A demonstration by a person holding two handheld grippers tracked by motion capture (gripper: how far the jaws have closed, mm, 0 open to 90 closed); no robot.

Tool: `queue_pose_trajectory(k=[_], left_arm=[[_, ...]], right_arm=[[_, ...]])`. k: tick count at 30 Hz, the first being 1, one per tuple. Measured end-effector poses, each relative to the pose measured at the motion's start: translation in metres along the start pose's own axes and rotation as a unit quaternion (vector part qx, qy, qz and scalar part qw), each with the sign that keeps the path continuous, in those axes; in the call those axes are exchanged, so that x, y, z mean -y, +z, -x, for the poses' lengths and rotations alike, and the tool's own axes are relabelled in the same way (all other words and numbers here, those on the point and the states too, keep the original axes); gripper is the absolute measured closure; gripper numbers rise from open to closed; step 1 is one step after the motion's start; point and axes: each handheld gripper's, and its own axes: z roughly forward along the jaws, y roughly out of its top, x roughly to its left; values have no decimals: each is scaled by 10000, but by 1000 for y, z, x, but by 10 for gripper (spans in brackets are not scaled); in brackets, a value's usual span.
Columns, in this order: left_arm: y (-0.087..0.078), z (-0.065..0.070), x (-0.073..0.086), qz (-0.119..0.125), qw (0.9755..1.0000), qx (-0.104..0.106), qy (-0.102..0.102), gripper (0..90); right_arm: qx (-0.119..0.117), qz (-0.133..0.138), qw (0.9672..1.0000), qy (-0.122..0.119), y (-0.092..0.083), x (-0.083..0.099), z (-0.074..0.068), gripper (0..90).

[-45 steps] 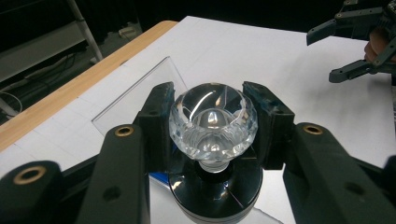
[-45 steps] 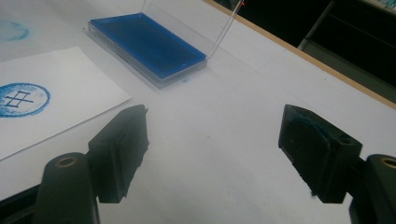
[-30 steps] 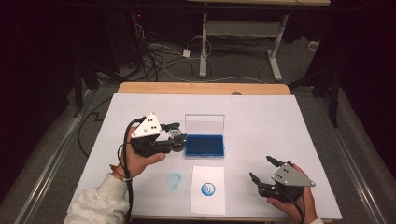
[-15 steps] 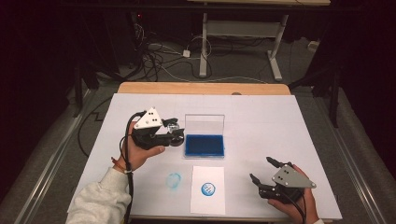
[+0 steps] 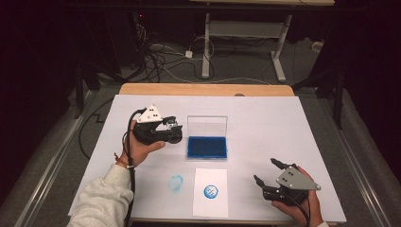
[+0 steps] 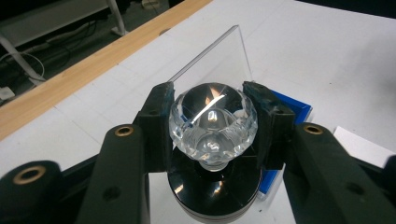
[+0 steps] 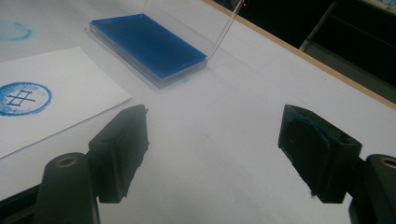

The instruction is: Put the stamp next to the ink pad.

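Item one: my left gripper, jaws clamped on the faceted clear-glass knob of a round black-based stamp, held above the counter just left of the open ink pad. Item two: blue rectangular ink pad in a clear plastic case, lid standing upright at its far edge, at mid-counter. Item three: white paper sheet at the near edge, bearing one round blue stamped mark; to its left, a fainter blue ring printed straight on the white counter. Item four: my right gripper, jaws apart and holding nothing, resting low at the near right. Progress, as I judge it: one clean impression is made; the stamp is up by the pad, so either re-inking or setting down remains. Change against the earlier frames: my left hand has carried the stamp leftward and a little lower, away from the pad's edge; my right hand has not moved.
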Motion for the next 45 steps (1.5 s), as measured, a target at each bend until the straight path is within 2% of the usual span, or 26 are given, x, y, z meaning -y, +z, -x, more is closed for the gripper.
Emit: queue_pose_trajectory(k=[3,8,10,15,24,45], left_arm=[[7,-3,4,-83,10000,21,-44,544],[17,-5,9,-226,9997,-87,-73,544],[20,-6,11,-269,9996,-51,-88,544],[29,-5,16,-447,9989,-140,-79,543],[43,-3,25,-755,9970,-151,-22,543],[56,-2,35,-1077,9942,-33,-26,540]], right_arm=[[-56,-73,10000,-34,1,1,-1,244],[-221,-156,9996,-121,4,2,-4,242],[-254,-188,9994,-151,5,2,-5,242],[-275,-204,9993,-167,5,2,-5,242],[-326,-254,9988,-250,5,1,-7,242],[-358,-310,9984,-315,7,2,-7,243]])
